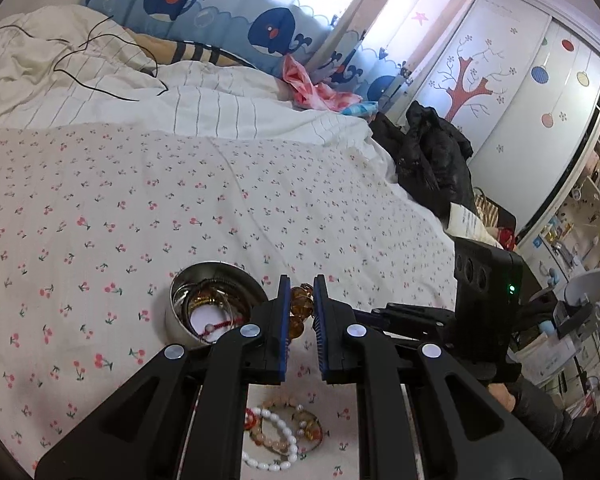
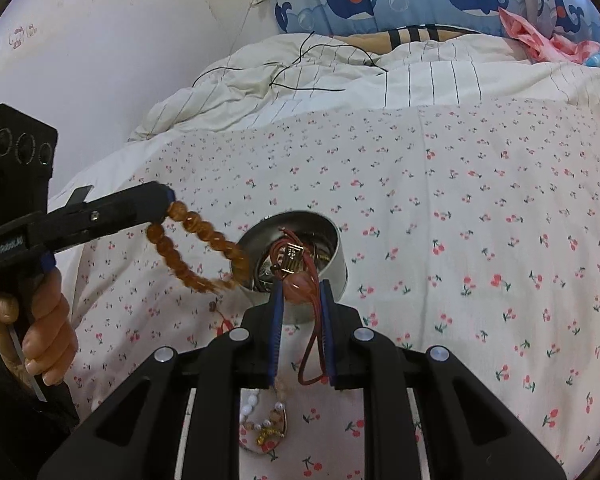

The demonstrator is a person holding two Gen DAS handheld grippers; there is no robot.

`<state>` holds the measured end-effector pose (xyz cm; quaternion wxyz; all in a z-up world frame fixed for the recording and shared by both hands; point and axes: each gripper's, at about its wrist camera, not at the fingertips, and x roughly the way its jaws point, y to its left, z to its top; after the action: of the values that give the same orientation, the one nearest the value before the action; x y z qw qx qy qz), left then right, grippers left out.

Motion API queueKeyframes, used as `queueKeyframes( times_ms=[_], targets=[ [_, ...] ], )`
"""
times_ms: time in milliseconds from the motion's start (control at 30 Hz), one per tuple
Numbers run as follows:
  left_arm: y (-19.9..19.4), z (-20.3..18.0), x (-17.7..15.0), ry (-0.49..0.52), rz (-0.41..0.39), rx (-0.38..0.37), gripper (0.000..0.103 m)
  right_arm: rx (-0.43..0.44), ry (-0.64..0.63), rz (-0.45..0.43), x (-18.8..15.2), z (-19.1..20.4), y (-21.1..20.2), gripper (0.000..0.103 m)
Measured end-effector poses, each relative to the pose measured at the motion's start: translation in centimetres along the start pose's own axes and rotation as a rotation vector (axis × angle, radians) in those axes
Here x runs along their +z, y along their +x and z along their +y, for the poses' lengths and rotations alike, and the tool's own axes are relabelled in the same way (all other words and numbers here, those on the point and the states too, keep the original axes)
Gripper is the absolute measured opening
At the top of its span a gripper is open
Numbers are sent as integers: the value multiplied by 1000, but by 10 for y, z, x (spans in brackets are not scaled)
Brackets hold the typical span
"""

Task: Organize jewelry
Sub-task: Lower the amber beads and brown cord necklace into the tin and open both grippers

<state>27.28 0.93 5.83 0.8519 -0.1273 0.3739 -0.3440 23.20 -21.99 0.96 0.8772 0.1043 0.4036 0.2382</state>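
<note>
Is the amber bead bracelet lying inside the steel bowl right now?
No, the amber bead bracelet hangs from the left gripper, beside the steel bowl.

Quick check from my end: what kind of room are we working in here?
Most likely a child's bedroom. The work surface is a bed with a cherry-print sheet and a rumpled striped duvet, whale-print curtains hang behind it, and a wardrobe with a tree decal stands to the side.
</note>
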Motion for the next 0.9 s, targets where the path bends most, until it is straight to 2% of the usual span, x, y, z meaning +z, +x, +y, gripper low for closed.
queueKeyframes(
  times_ms=[300, 700, 833, 900],
  targets=[
    [24, 11, 2, -20, 32, 23, 10, 0, 36, 2, 14, -8, 13, 18],
    [44, 23, 11, -65, 30, 35, 10, 0, 47, 2, 29, -13, 26, 18],
    [61, 33, 8, -86, 87, 136, 10, -5, 52, 15, 31, -15, 32, 18],
    [70, 42, 3, -108, 140, 182, 10, -7, 47, 20, 32, -14, 35, 18]
  ],
)
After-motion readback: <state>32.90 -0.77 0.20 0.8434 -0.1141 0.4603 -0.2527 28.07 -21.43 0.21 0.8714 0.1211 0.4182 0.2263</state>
